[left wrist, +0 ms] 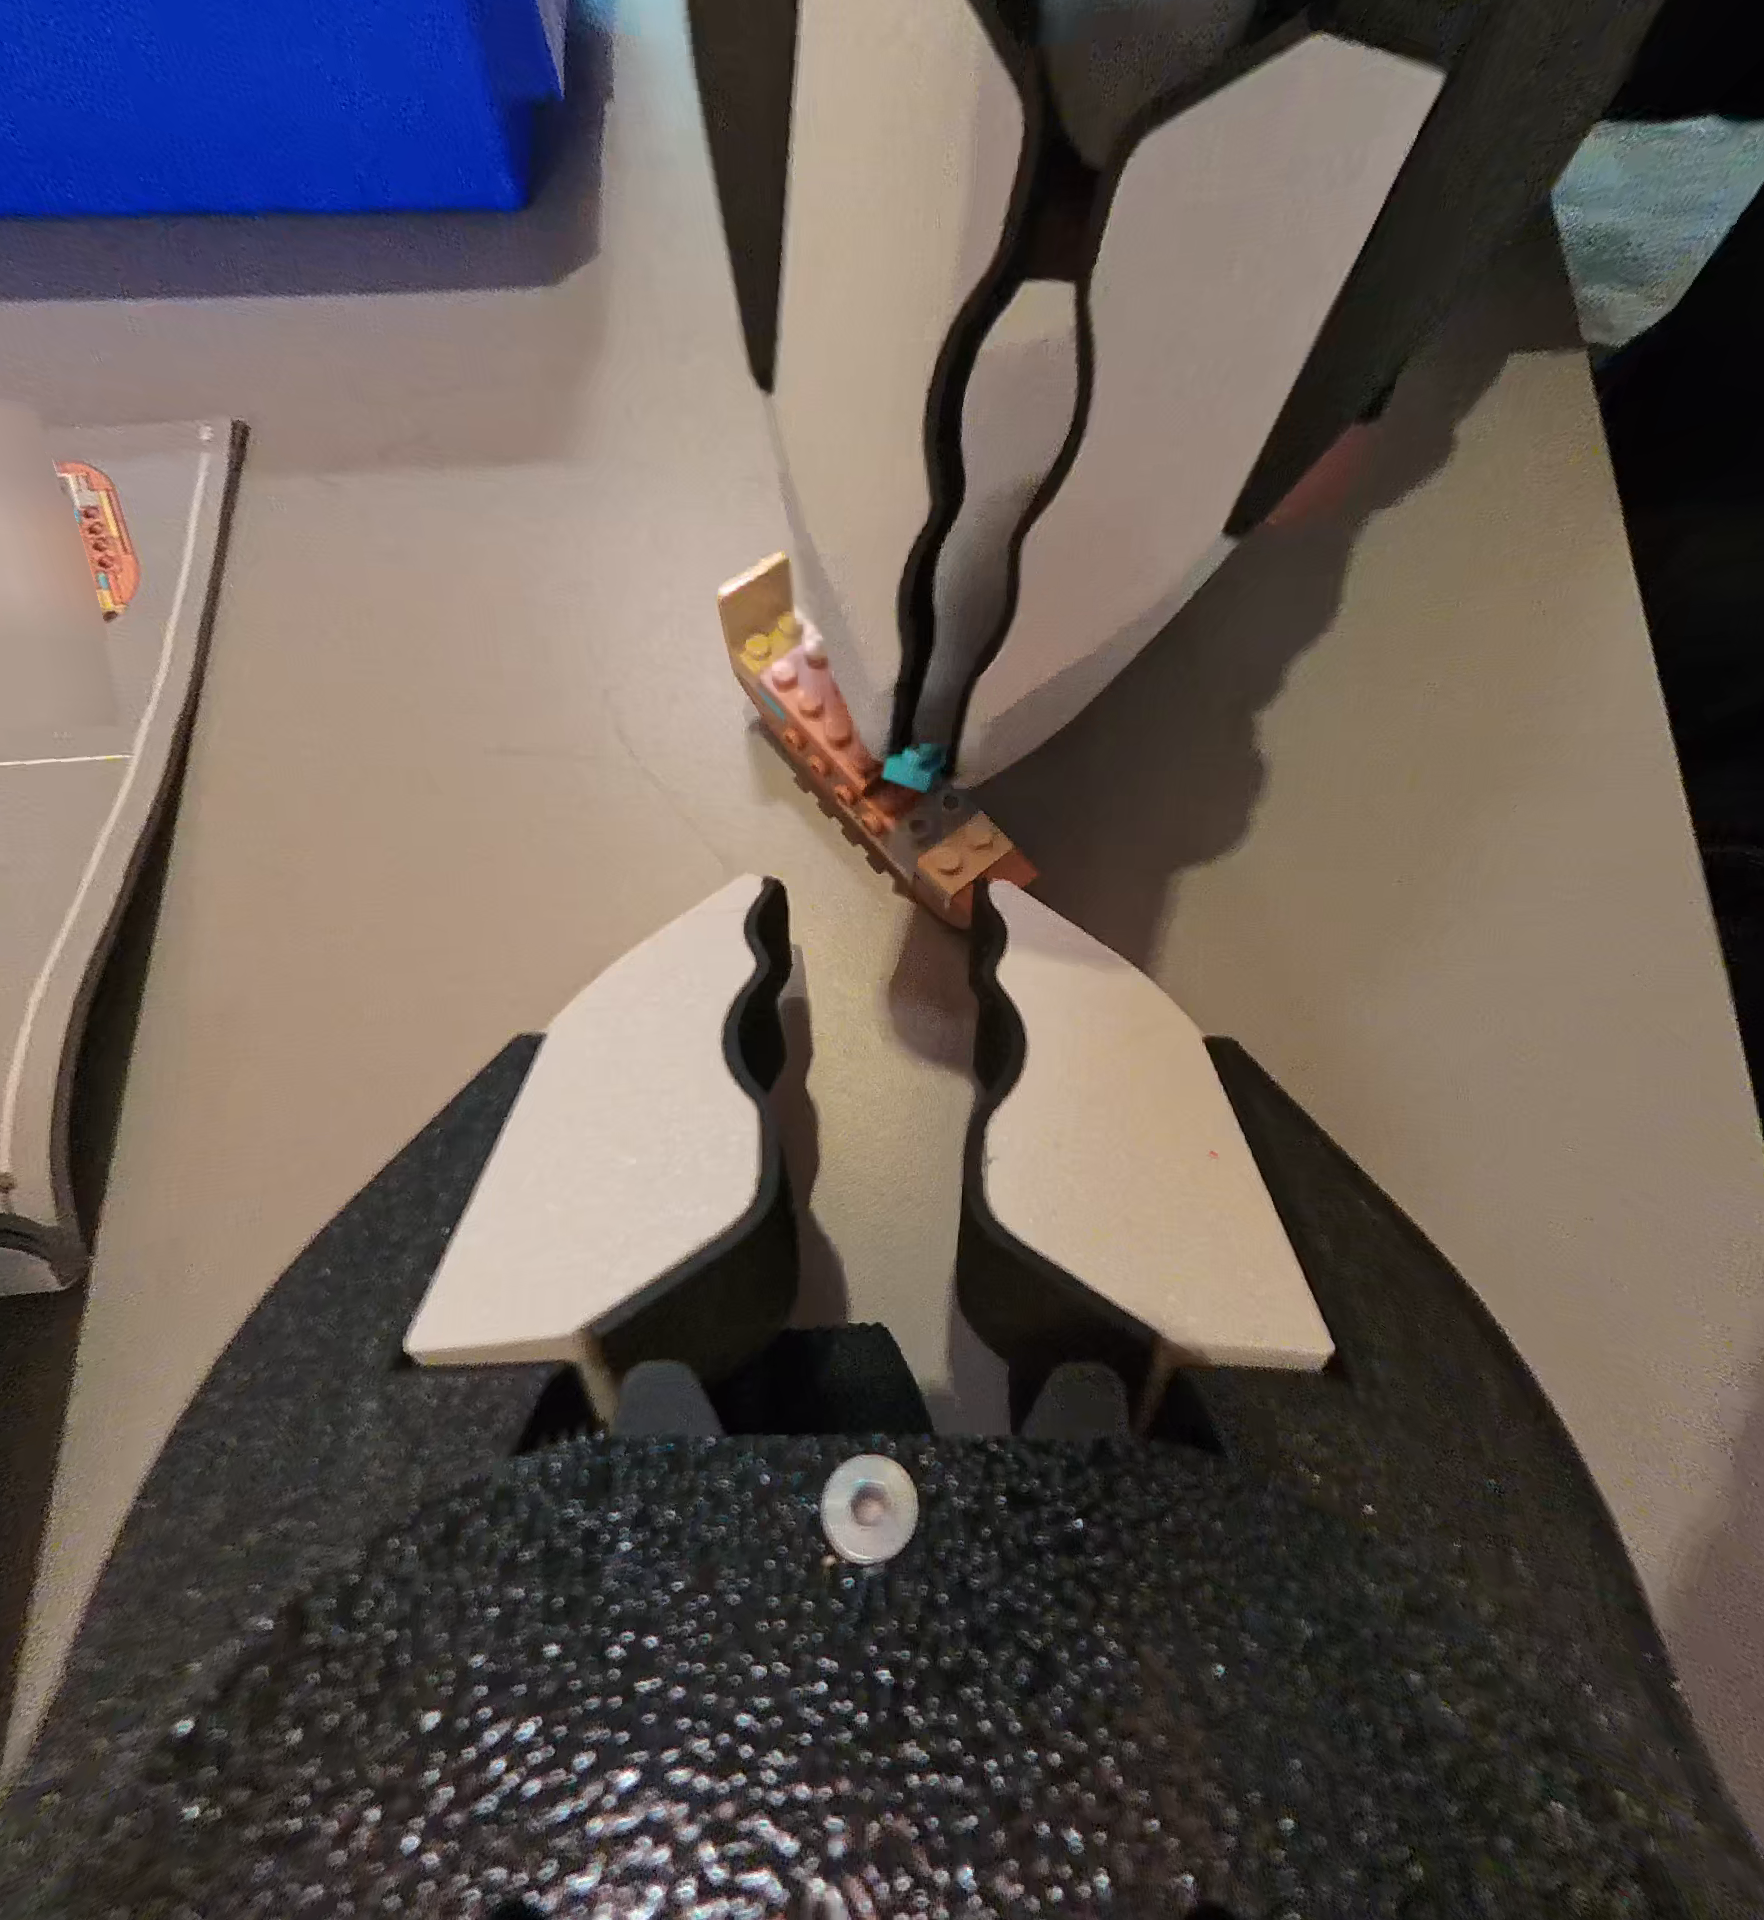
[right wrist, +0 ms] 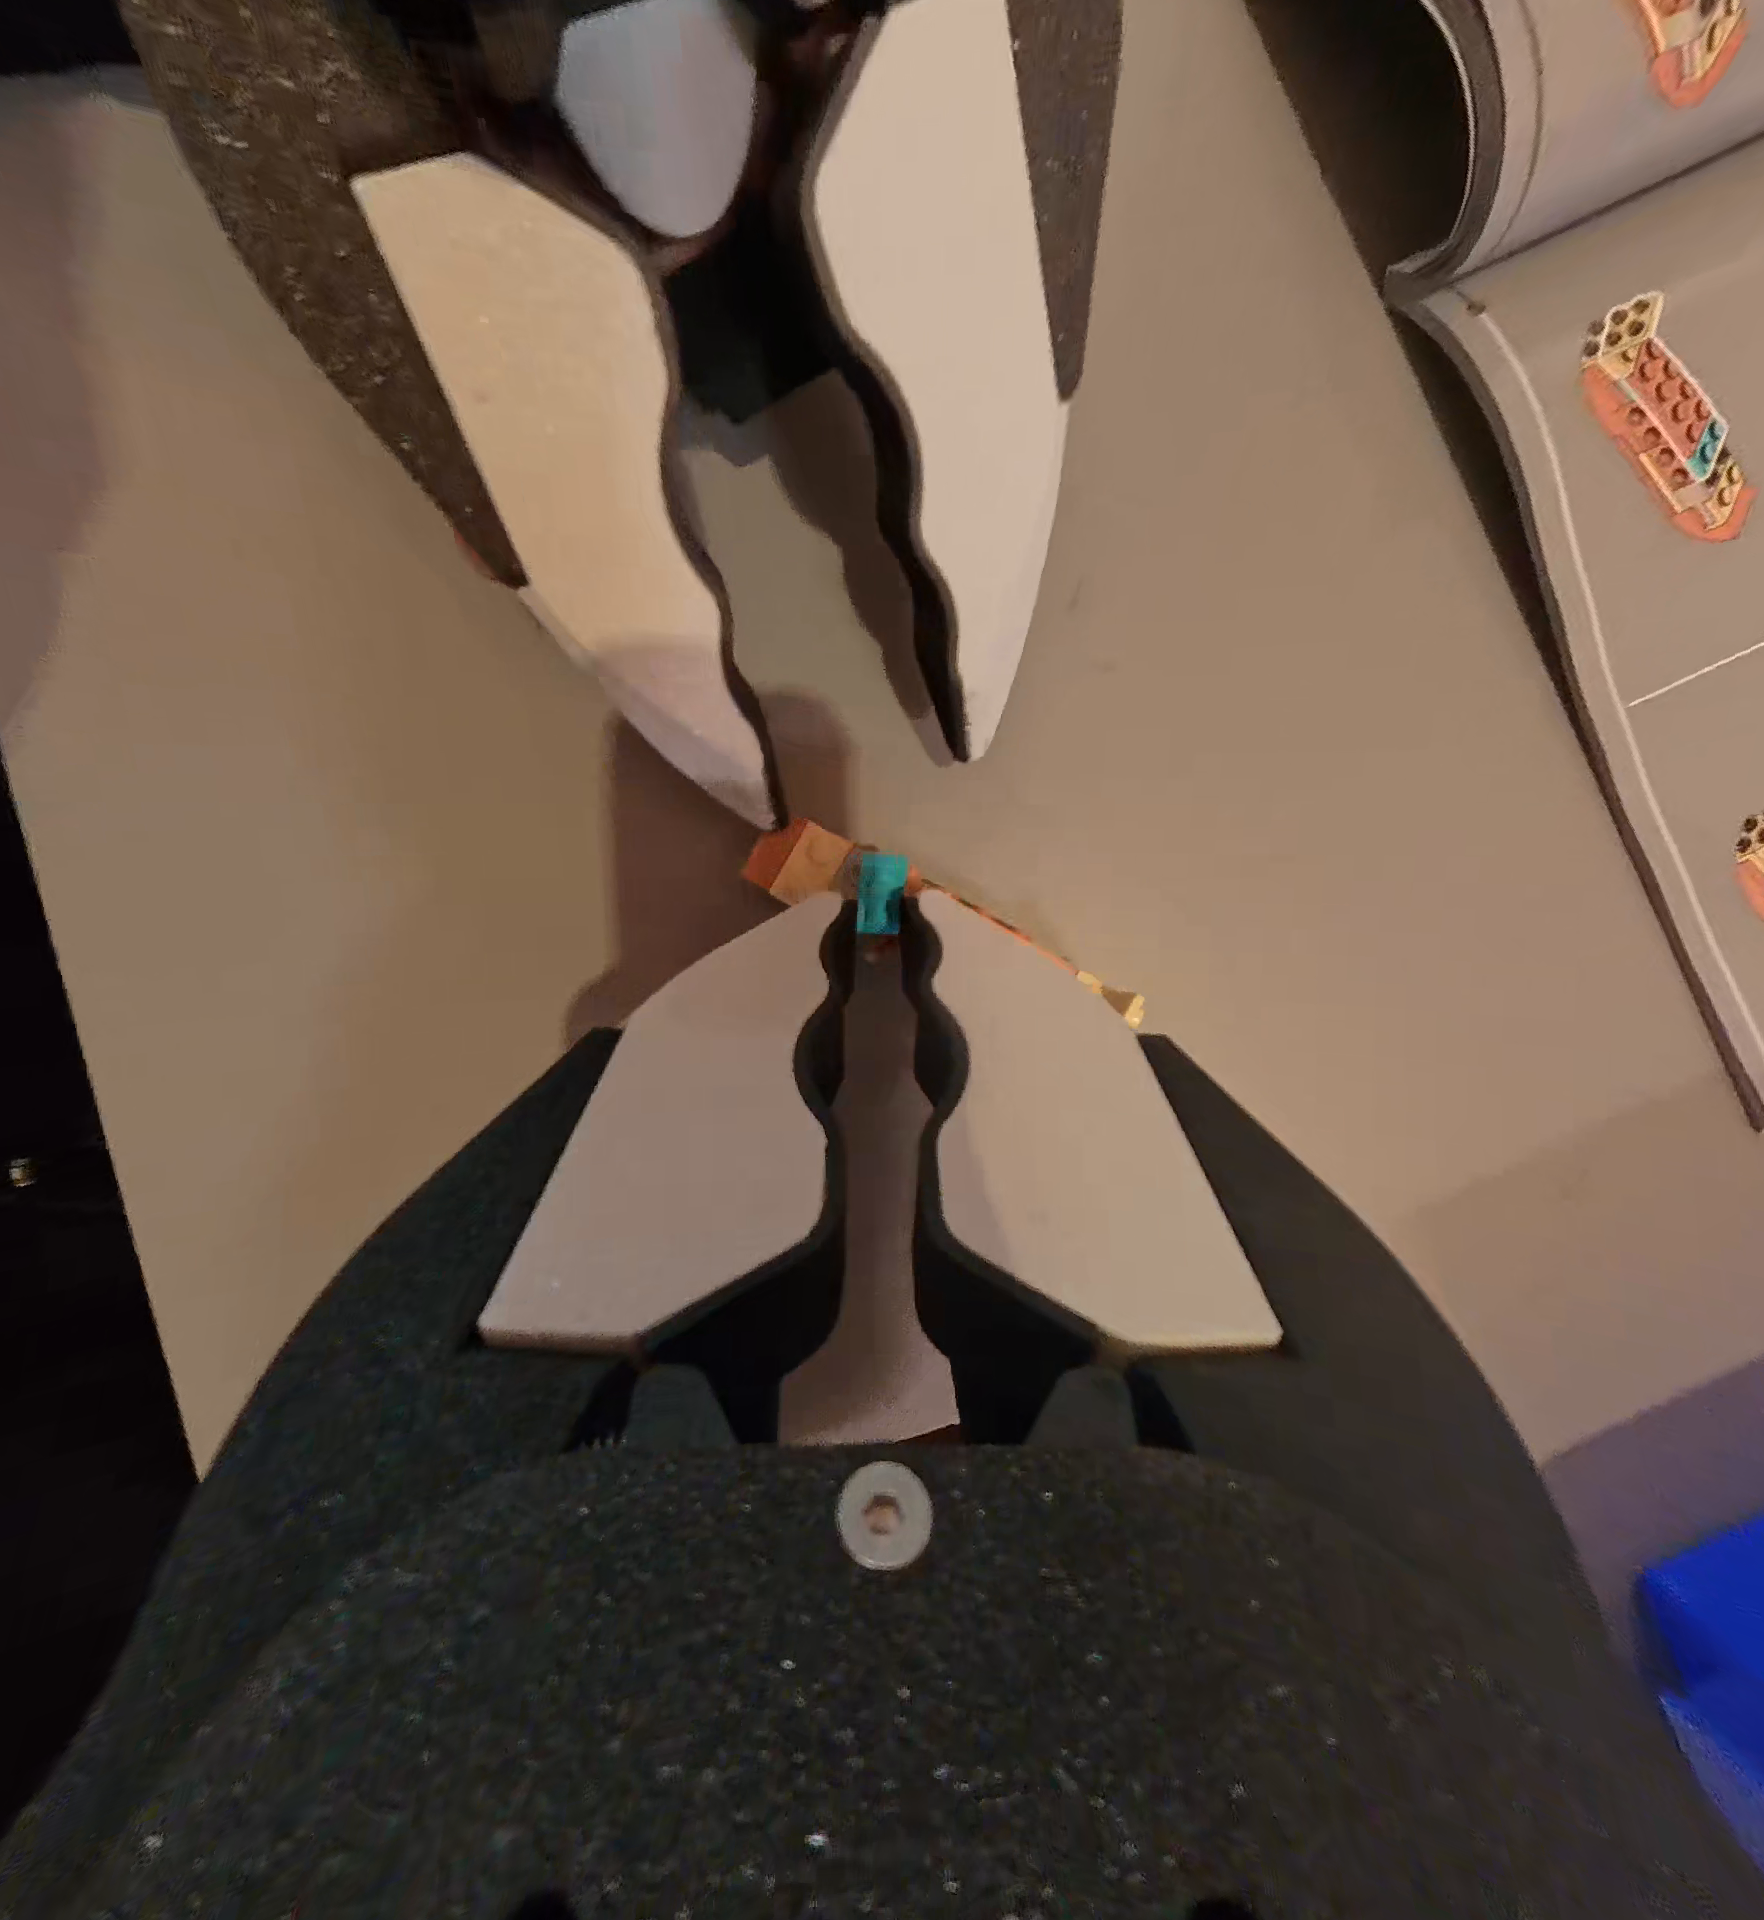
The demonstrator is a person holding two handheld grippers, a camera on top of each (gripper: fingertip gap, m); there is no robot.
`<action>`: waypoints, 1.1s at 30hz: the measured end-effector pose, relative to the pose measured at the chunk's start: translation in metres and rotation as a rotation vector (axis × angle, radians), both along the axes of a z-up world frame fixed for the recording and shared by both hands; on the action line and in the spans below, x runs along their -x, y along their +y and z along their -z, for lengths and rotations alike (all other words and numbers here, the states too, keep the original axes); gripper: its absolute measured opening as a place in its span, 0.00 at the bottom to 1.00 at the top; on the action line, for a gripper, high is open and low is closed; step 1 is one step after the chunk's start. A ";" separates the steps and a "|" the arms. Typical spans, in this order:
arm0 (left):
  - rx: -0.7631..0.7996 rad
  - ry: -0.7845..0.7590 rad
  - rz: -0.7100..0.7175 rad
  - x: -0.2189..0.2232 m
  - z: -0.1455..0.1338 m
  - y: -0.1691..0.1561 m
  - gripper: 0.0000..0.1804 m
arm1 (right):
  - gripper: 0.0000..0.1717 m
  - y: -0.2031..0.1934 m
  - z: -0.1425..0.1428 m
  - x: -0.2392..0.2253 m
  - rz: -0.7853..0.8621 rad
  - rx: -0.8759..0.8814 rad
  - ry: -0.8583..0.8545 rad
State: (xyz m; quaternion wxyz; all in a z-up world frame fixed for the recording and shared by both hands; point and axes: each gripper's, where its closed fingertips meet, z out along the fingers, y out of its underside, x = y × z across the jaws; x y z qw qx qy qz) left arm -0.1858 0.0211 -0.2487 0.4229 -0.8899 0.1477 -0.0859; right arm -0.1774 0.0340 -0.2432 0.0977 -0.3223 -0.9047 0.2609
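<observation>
While the right gripper (right wrist: pixel 880 914) pinches a small teal plastic brick (right wrist: pixel 880 896) over the long studded brown brick model (left wrist: pixel 945 847) on the grey worktop (left wrist: pixel 442 779), the left gripper (left wrist: pixel 883 904), spread, touches only the model's 6 o'clock tip; pressing down could skid or pivot it.

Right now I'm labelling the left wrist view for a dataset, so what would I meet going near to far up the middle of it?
Left gripper, open → tan end of the brick model on the table → teal brick pinched in the right gripper.
</observation>
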 end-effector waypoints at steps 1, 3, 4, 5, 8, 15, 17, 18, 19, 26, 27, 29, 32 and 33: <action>-0.003 0.010 0.002 -0.001 0.001 0.000 0.18 | 0.05 0.000 0.002 0.000 0.004 -0.018 -0.007; -0.016 0.006 -0.004 -0.001 -0.002 0.001 0.18 | 0.05 0.002 0.004 0.001 0.015 -0.052 -0.011; -0.012 0.002 -0.005 -0.002 -0.002 0.001 0.18 | 0.05 0.002 0.004 0.002 0.020 -0.066 -0.008; -0.007 0.006 -0.007 -0.002 -0.002 0.001 0.18 | 0.05 0.002 0.004 0.002 0.021 -0.077 -0.004; -0.004 0.018 -0.003 -0.003 -0.001 0.000 0.18 | 0.05 0.003 0.004 0.002 0.023 -0.110 0.004; 0.000 0.009 0.002 -0.004 0.001 0.001 0.18 | 0.05 0.007 0.005 0.002 0.021 -0.165 -0.002; -0.002 0.012 0.005 -0.004 0.001 0.001 0.18 | 0.05 0.008 0.005 0.002 0.014 -0.188 0.001; -0.004 0.014 0.008 -0.005 0.001 0.001 0.18 | 0.05 0.007 0.005 0.001 0.008 -0.193 0.002; -0.004 0.016 0.014 -0.006 0.001 0.001 0.18 | 0.05 0.007 0.005 0.000 0.004 -0.196 0.003; 0.001 0.020 0.020 -0.007 0.002 0.001 0.18 | 0.10 0.008 0.001 -0.002 0.004 -0.171 0.026; 0.000 0.018 0.017 -0.006 0.002 0.001 0.18 | 0.12 0.009 0.000 -0.002 0.009 -0.161 0.035; -0.007 0.012 0.006 -0.005 0.001 0.001 0.18 | 0.14 0.013 -0.006 -0.001 0.016 -0.136 0.064; -0.038 -0.026 -0.025 -0.007 -0.007 0.003 0.18 | 0.17 0.018 -0.022 0.006 0.014 -0.054 0.182; -0.050 -0.035 -0.042 -0.007 -0.009 0.003 0.18 | 0.18 0.021 -0.029 0.011 0.028 -0.005 0.235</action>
